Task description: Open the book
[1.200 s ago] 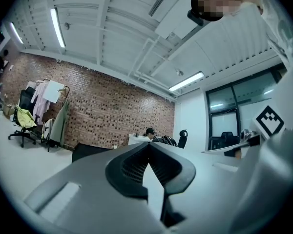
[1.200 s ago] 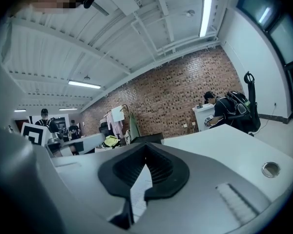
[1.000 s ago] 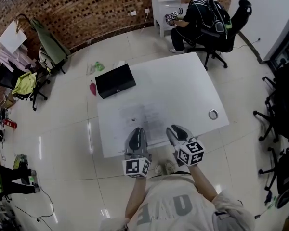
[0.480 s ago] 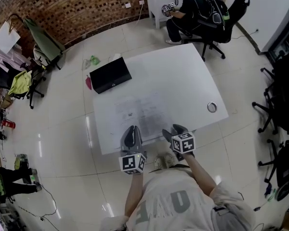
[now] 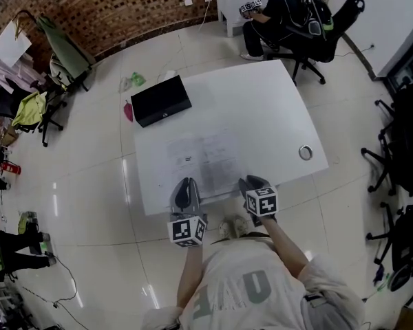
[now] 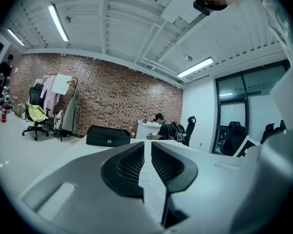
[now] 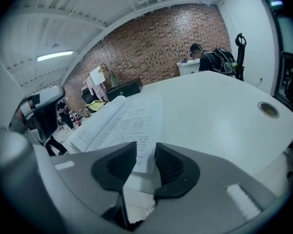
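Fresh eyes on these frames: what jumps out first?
The book stands out first, lying open and flat near the front edge of the white table. Both grippers sit at that edge. The left is shut at the left page, and the right has just been closing, its fingers still apart with the right page's corner showing in the gap, unpinched. A black case sits on the table's far left corner.

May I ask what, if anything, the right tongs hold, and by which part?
Nothing yet; the right tongs have just been closing, jaws apart over the book's corner.
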### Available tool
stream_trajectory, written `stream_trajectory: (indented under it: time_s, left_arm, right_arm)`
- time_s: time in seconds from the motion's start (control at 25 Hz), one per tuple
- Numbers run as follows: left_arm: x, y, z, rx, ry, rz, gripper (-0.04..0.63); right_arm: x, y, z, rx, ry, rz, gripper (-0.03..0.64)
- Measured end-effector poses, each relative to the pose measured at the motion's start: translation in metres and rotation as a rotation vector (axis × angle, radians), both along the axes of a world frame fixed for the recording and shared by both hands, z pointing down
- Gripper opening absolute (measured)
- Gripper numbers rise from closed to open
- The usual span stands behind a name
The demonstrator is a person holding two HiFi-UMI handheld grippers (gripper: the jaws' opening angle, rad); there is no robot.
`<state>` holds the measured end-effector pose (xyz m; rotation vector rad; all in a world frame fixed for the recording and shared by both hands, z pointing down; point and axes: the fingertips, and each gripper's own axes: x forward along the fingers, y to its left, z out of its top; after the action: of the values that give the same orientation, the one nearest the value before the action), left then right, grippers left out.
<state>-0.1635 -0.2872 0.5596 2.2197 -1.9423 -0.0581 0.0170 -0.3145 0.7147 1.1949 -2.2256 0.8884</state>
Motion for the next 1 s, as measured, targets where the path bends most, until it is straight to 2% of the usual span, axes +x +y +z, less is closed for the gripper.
stream_trajectory:
  time_s: [0.08, 0.12, 0.44, 0.6, 0.88, 1.0]
  left_arm:
    - [-0.001, 0.001, 0.001, -0.002, 0.005, -0.002, 0.051]
    - [0.000, 0.001, 0.002, -0.003, 0.006, 0.000, 0.051]
    - [0.016, 0.000, 0.006, -0.013, -0.016, 0.052, 0.060]
    - [0.037, -0.003, 0.021, -0.061, 0.018, 0.128, 0.157]
    - [0.098, 0.001, 0.051, -0.159, -0.030, 0.354, 0.164]
    - [0.113, 0.003, 0.054, -0.174, -0.054, 0.405, 0.164]
  right_arm:
    - [0.008, -0.002, 0.002, -0.004, 0.003, 0.037, 0.059]
    - [0.011, -0.002, 0.002, -0.010, -0.003, 0.049, 0.043]
    - [0.009, -0.002, -0.014, 0.007, 0.038, 0.036, 0.005]
    - [0.003, -0.003, -0.033, 0.040, 0.022, 0.014, 0.003]
    - [-0.005, -0.004, -0.061, 0.092, -0.003, -0.015, 0.002]
    - [-0.010, -0.004, -0.072, 0.113, -0.010, -0.031, 0.002]
